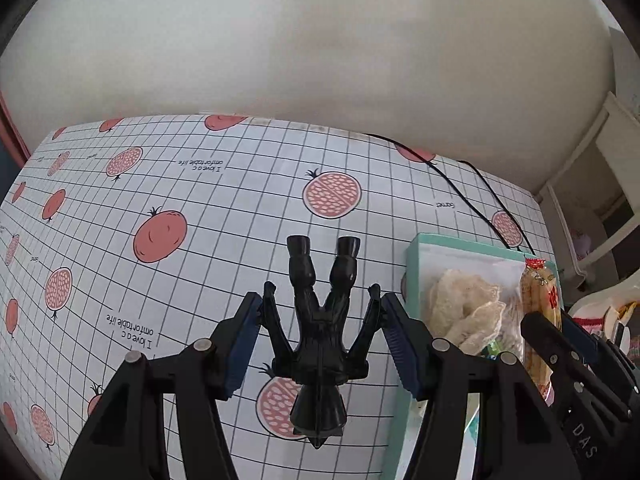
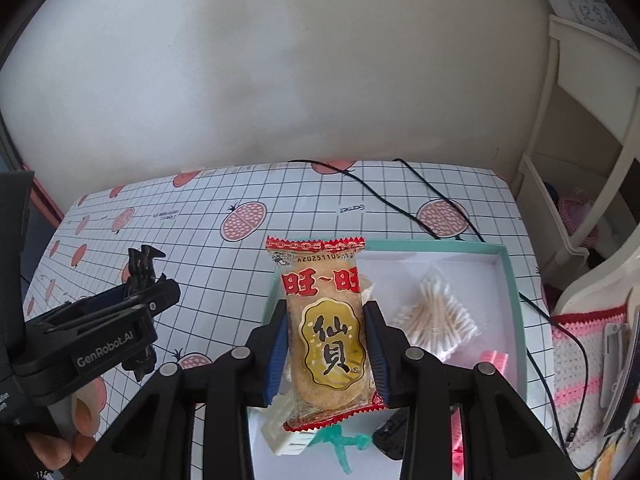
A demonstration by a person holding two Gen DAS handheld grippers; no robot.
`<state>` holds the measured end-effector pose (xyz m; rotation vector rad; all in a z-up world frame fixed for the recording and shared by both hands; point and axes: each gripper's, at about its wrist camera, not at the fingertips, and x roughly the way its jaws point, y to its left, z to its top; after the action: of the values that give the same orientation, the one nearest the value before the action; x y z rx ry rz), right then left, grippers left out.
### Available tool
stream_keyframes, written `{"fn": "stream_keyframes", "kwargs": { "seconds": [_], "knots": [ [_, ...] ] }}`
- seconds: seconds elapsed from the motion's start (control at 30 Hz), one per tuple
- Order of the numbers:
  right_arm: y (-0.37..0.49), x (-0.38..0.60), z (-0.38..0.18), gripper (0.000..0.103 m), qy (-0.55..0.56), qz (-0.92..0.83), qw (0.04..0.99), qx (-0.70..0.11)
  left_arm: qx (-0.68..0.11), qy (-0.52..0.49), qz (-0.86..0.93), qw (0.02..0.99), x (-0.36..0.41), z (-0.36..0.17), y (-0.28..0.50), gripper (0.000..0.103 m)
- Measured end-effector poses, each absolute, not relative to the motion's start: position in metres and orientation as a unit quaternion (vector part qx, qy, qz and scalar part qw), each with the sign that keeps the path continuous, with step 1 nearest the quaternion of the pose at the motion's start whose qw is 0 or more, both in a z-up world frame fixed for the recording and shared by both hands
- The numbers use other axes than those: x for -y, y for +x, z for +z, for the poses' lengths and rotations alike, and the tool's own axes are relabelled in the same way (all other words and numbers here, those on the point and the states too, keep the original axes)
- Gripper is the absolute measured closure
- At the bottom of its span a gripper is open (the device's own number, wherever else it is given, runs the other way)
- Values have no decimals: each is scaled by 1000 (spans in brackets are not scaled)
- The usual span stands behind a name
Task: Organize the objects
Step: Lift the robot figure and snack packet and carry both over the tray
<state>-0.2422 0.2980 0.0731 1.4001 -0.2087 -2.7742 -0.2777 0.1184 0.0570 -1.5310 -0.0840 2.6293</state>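
A black toy figure (image 1: 320, 332) hangs upside down between the pads of my left gripper (image 1: 320, 304), which is shut on its outstretched arms above the pomegranate tablecloth (image 1: 160, 200). In the right wrist view my right gripper (image 2: 326, 312) is shut on a red and yellow rice cracker packet (image 2: 326, 332), held upright over the near left part of a teal box (image 2: 508, 280). The box holds a bag of cotton swabs (image 2: 434, 316), a pink item (image 2: 494, 360), a white block (image 2: 280, 428), a teal toy (image 2: 344, 444) and a black object (image 2: 394, 436). The left gripper (image 2: 120, 312) is to the left of the box.
A black cable (image 2: 400, 196) trails across the back of the table and down past the box's right side. White shelving (image 2: 560, 160) stands at the right, with a pink and white crochet cloth (image 2: 580, 360) below it. A plain wall closes the far side. A person's fingers (image 2: 84, 416) show at lower left.
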Motion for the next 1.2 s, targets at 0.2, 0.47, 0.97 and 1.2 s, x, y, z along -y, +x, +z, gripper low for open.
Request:
{"fn": "stream_keyframes", "kwargs": {
  "seconds": [0.2, 0.47, 0.97, 1.2],
  "knots": [
    [-236, -338, 72, 65, 450, -888, -16, 97, 18, -495, 864, 86, -150, 59, -269, 41],
    [-229, -370, 61, 65, 457, -880, -42, 125, 31, -490, 860, 141, -177, 48, -269, 41],
    [-239, -381, 38, 65, 470, -871, -58, 133, 30, -453, 870, 191, -207, 28, -289, 41],
    [-243, -380, 25, 65, 478, -867, -60, 130, 12, -473, 858, 200, -222, 11, -296, 41]
  ]
}}
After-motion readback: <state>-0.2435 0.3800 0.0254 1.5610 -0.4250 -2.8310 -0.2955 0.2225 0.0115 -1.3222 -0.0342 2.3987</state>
